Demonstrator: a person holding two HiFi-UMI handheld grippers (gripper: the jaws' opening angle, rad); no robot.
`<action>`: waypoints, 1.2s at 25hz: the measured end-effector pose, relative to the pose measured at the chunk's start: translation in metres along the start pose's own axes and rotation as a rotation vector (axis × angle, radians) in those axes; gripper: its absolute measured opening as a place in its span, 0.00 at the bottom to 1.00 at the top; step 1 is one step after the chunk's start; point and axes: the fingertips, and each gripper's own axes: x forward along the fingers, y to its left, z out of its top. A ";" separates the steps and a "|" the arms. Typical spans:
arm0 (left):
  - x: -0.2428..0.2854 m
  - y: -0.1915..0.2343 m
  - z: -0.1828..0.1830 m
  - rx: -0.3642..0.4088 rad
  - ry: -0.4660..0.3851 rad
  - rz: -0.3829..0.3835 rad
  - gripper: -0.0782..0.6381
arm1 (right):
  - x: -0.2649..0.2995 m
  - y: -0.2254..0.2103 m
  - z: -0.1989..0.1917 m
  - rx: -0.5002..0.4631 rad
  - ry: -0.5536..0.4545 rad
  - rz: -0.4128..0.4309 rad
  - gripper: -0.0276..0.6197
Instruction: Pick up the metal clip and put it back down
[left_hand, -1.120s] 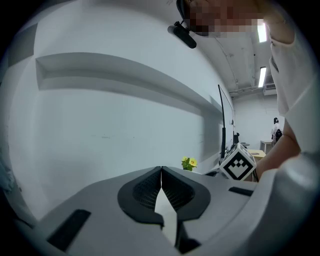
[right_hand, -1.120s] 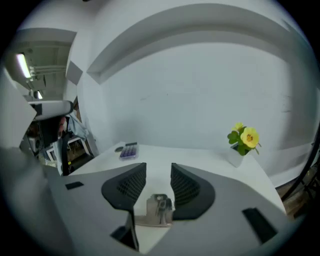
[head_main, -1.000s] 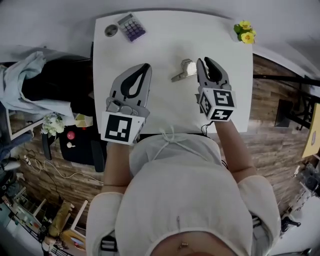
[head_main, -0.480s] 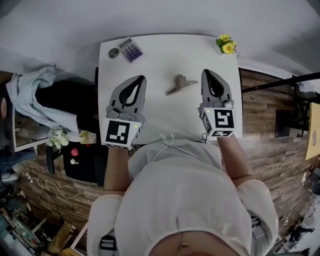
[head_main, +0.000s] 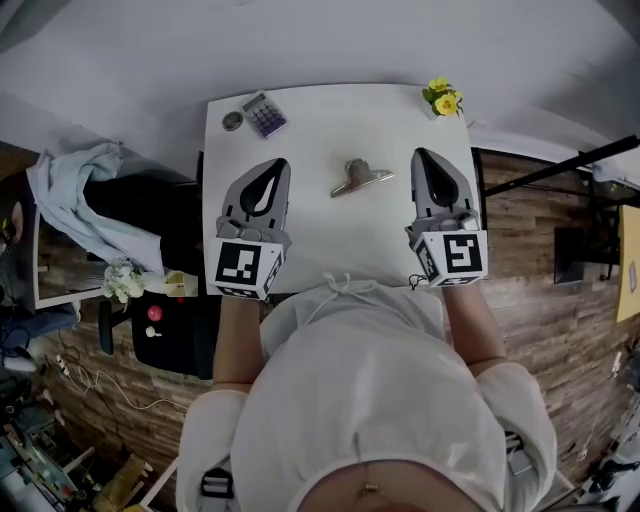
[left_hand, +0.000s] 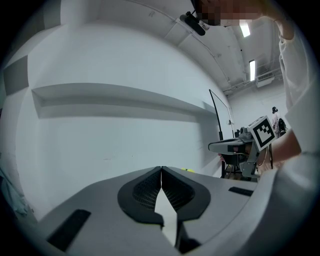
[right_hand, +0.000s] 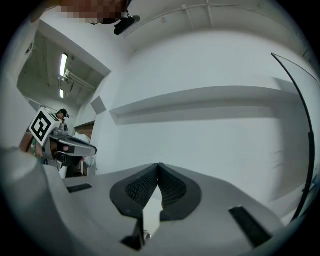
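Note:
The metal clip (head_main: 357, 177) lies flat on the white table (head_main: 310, 235) between my two grippers, touched by neither. My left gripper (head_main: 277, 164) hovers over the table's left half, its jaws shut with nothing in them. My right gripper (head_main: 422, 156) is at the table's right side, to the right of the clip and apart from it, also shut on nothing. In the left gripper view the fingertips (left_hand: 161, 170) meet against a bare white wall. In the right gripper view the fingertips (right_hand: 158, 166) meet the same way. The clip shows in neither gripper view.
A calculator (head_main: 263, 113) and a small round tin (head_main: 233, 121) sit at the table's far left corner. Yellow flowers (head_main: 441, 98) stand at the far right corner. A chair with cloth (head_main: 75, 195) stands to the left of the table.
The right gripper has drawn back to the right, away from the clip, and its jaws have come together. The clip stays on the table. The head camera has risen.

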 end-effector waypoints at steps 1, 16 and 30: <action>0.000 -0.001 0.000 0.000 0.002 0.001 0.14 | -0.002 0.000 0.001 0.001 -0.004 0.006 0.05; -0.014 -0.003 -0.006 -0.015 0.017 0.021 0.14 | -0.009 0.021 -0.003 0.018 0.016 0.075 0.05; -0.015 -0.006 -0.009 -0.016 0.028 0.020 0.14 | -0.007 0.028 -0.006 -0.004 0.017 0.103 0.05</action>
